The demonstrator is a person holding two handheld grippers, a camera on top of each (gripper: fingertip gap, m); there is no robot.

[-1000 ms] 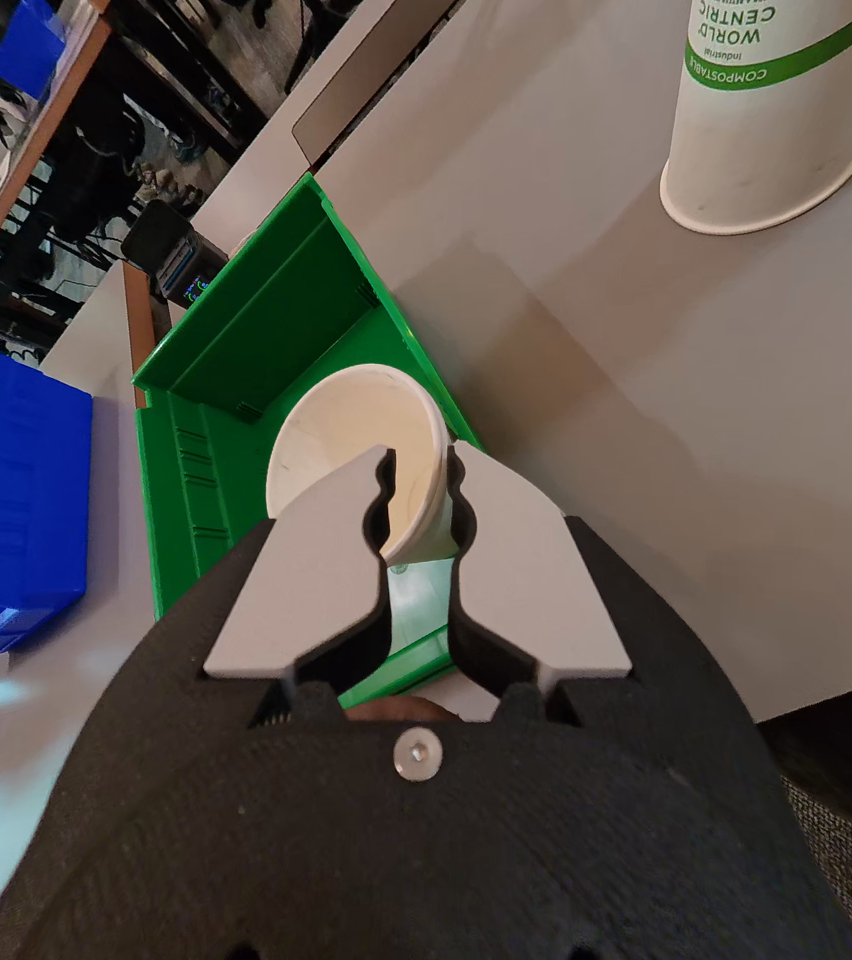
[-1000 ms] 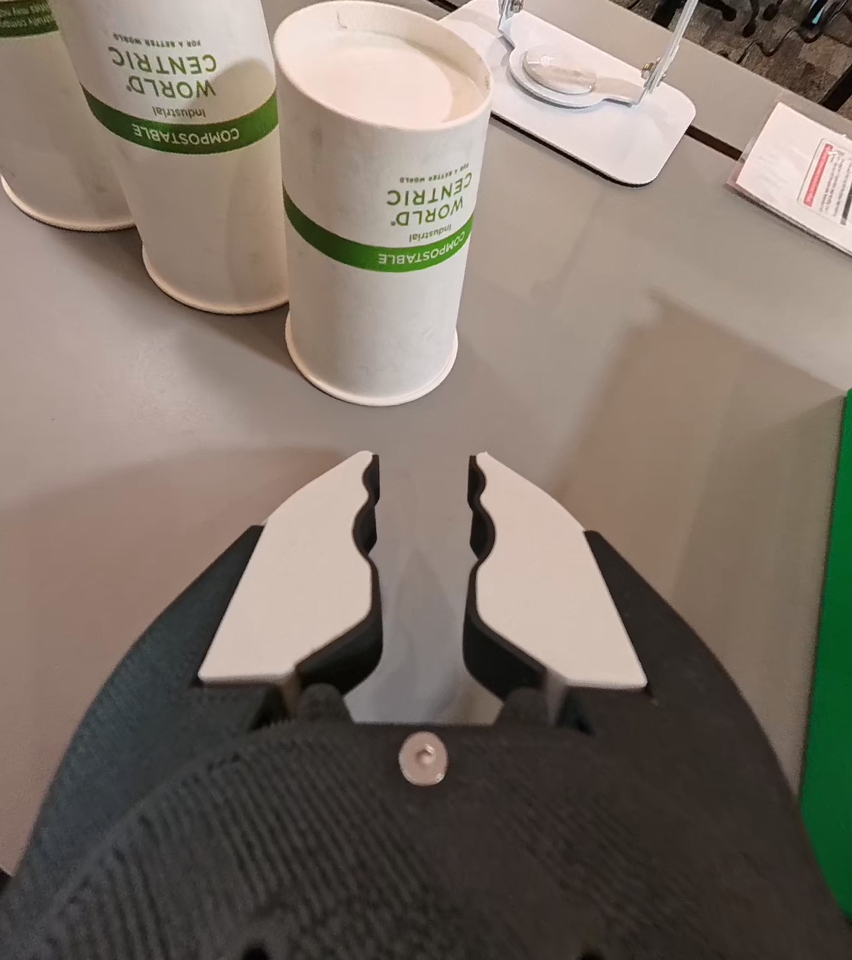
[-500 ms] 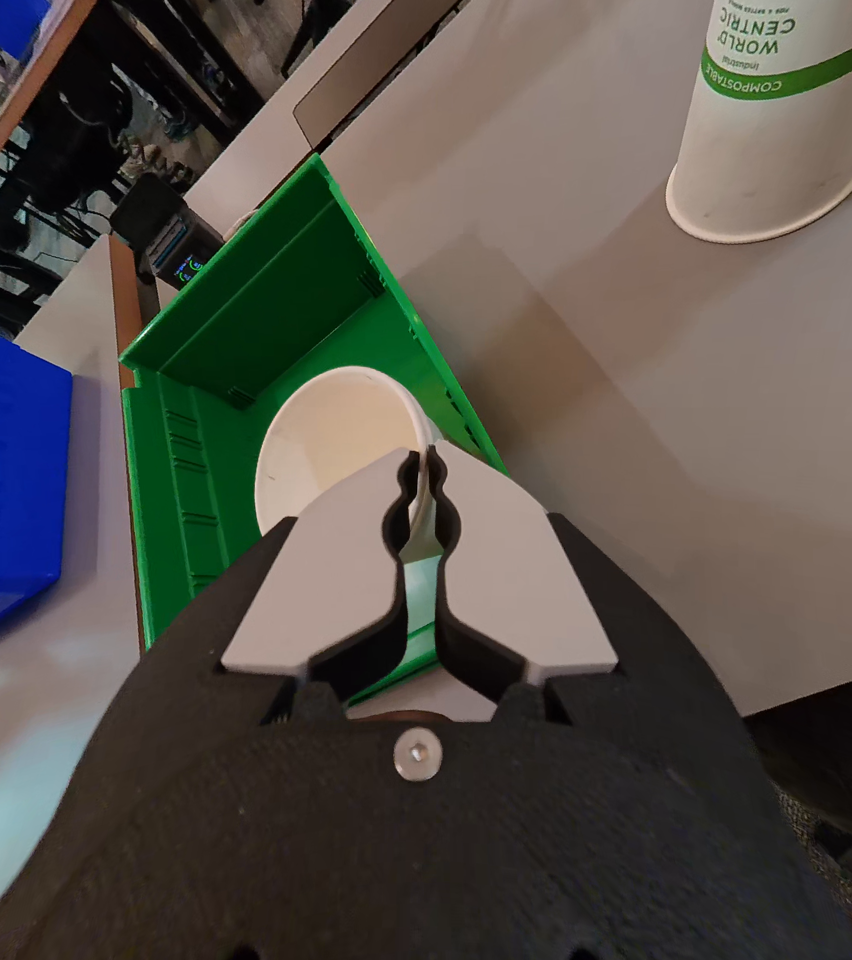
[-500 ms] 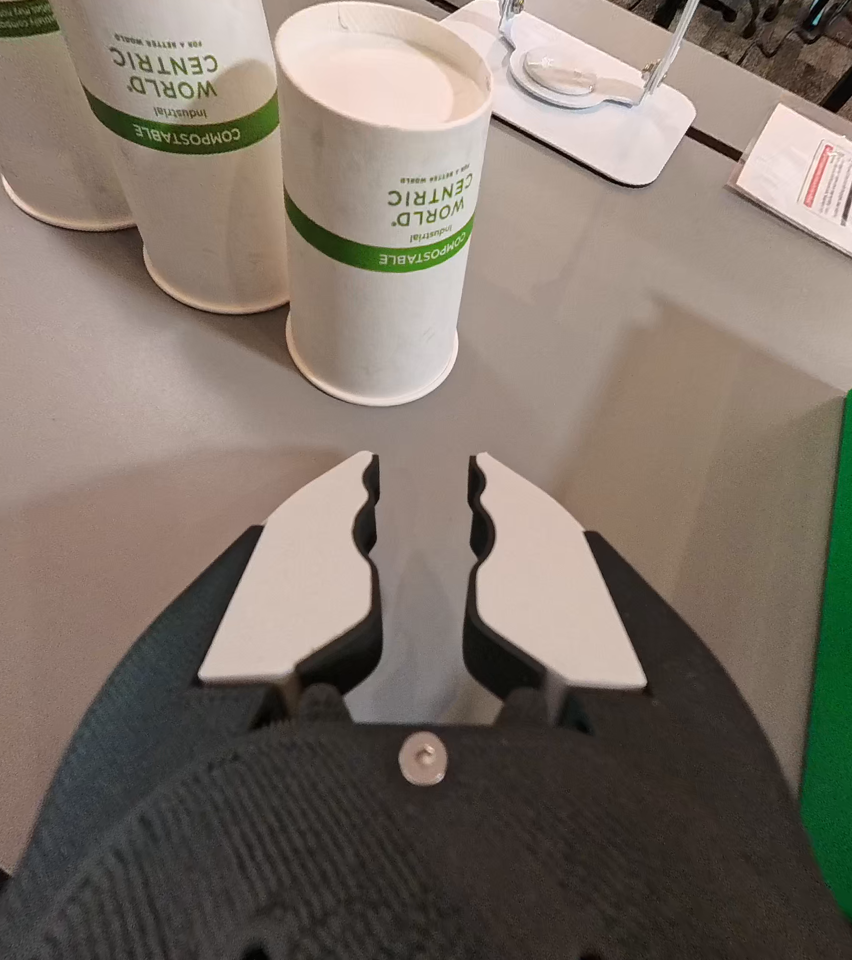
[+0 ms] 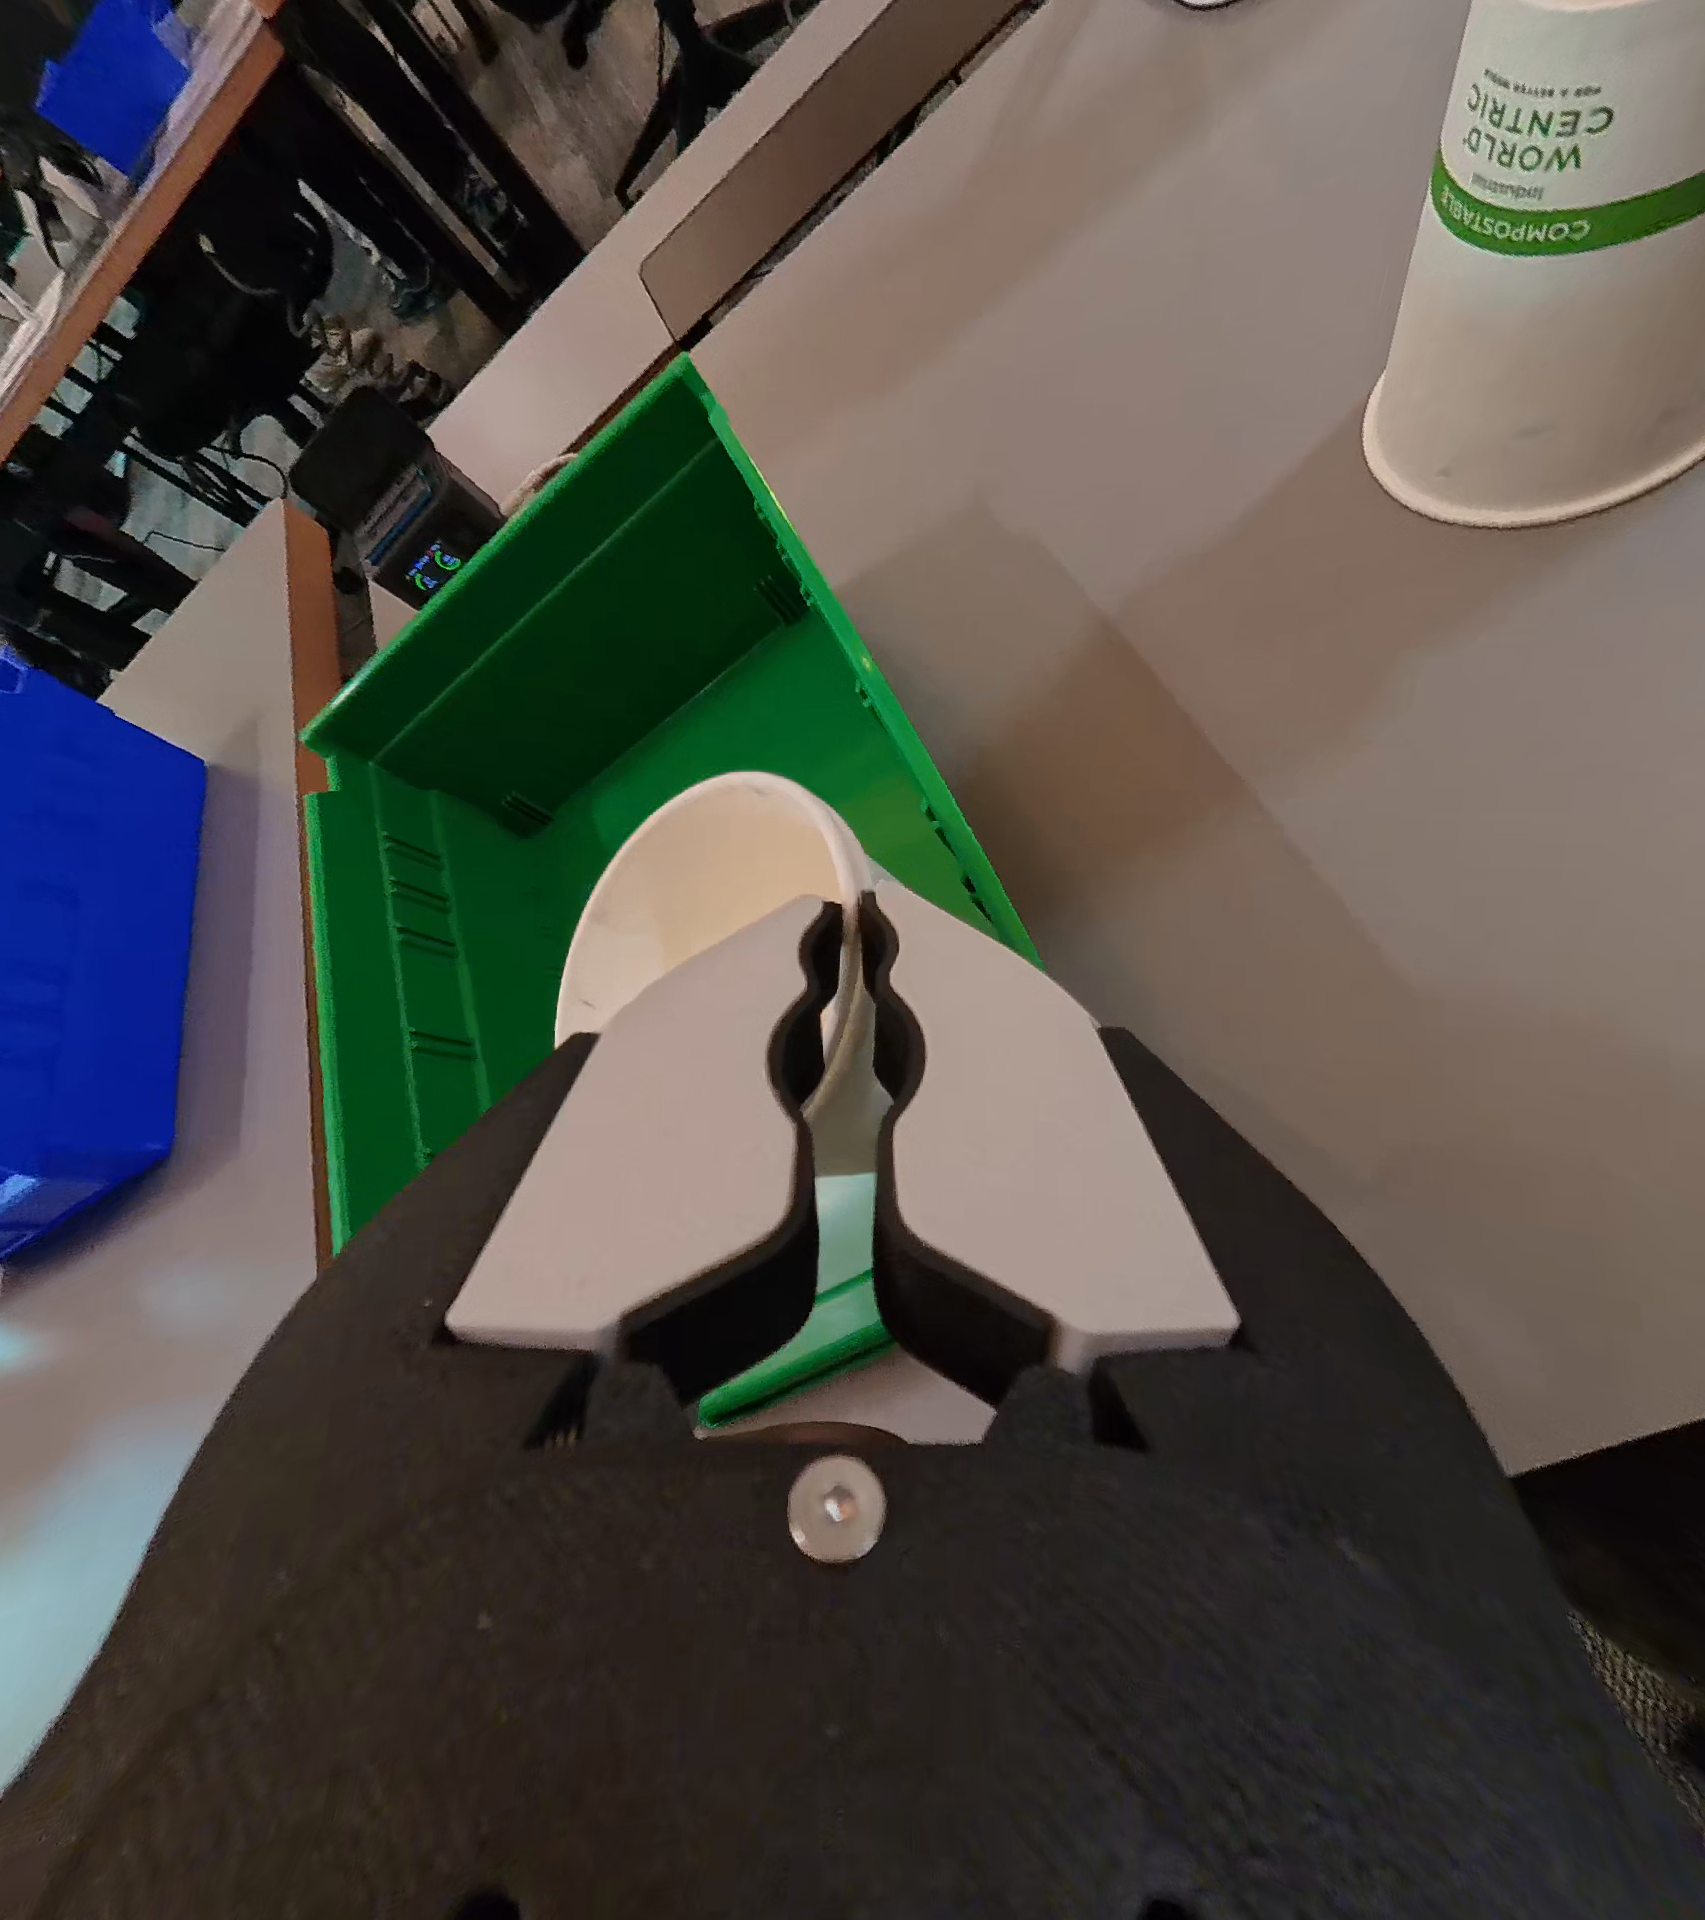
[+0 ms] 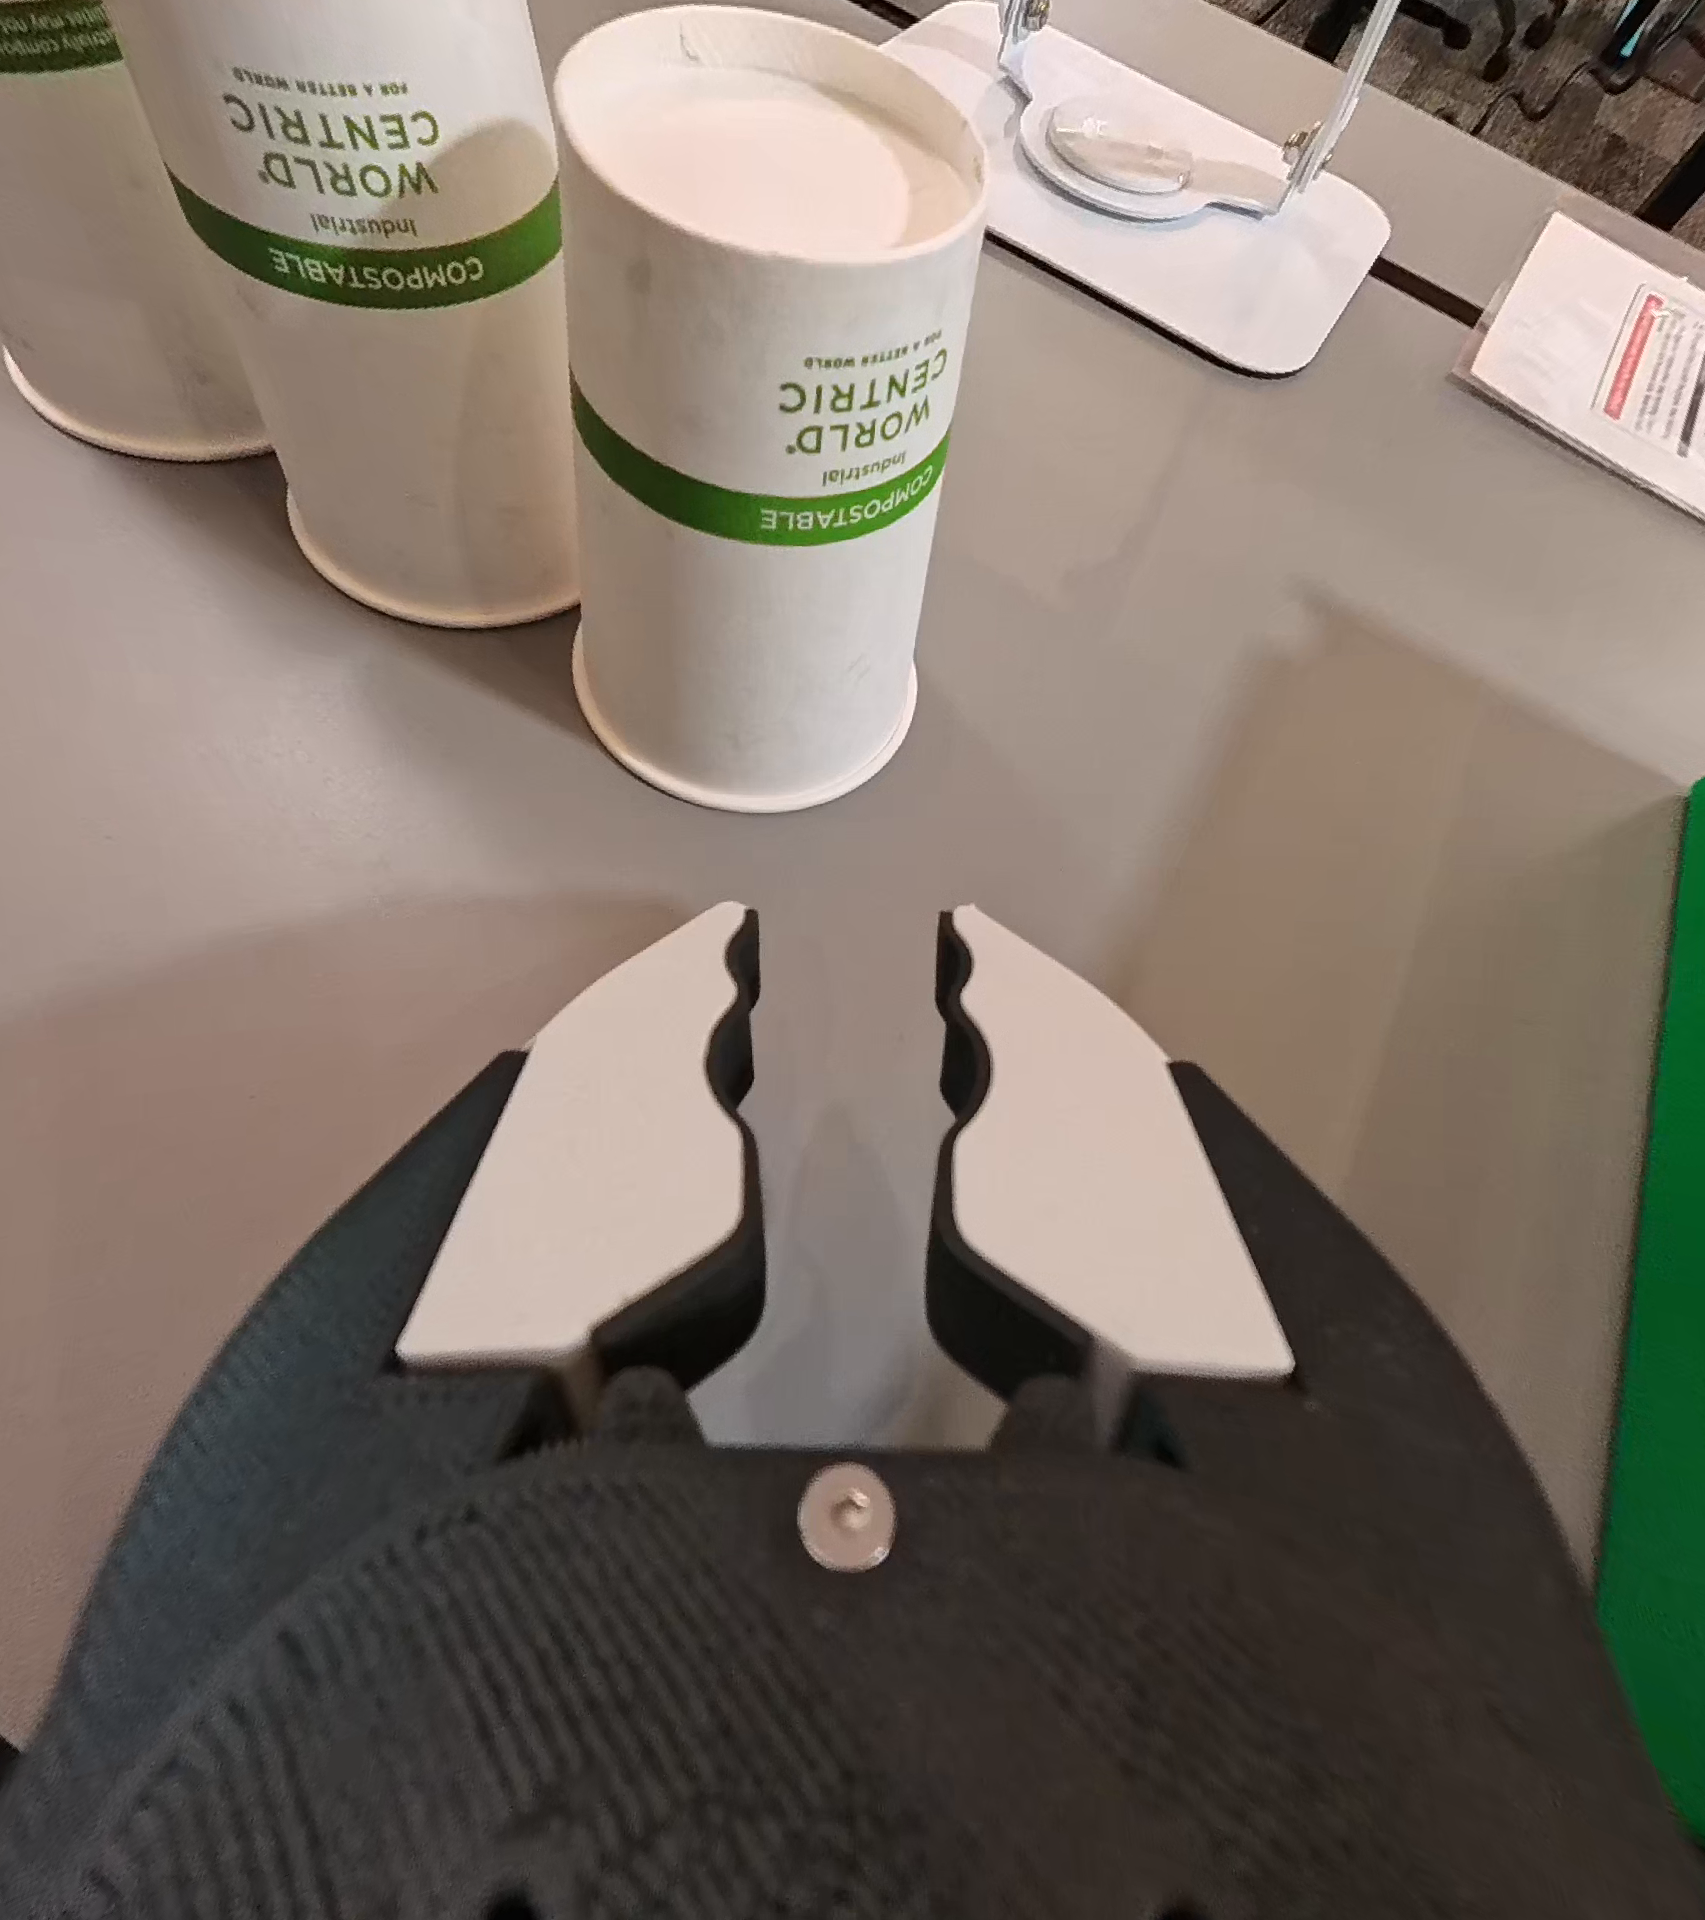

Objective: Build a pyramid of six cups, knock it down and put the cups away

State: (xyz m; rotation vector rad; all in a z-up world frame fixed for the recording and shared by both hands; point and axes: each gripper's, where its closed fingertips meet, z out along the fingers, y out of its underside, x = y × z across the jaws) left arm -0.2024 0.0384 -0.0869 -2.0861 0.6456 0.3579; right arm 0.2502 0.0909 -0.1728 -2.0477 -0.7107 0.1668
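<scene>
Two grippers: left gripper (image 5: 853, 920) now pinched onto near-right rim of white cup (image 5: 713, 883) inside green bin (image 5: 474, 790), fingers apart a second ago. Right gripper (image 6: 846, 925) unchanged, fingers apart, empty above grey table (image 6: 204, 831), upturned cup (image 6: 760, 468) just beyond.

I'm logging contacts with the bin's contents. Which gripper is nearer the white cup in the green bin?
Left. The left gripper is shut on the rim of the white cup in the green bin. The right gripper hangs open over the grey table, beside the bin's outer wall.
</scene>
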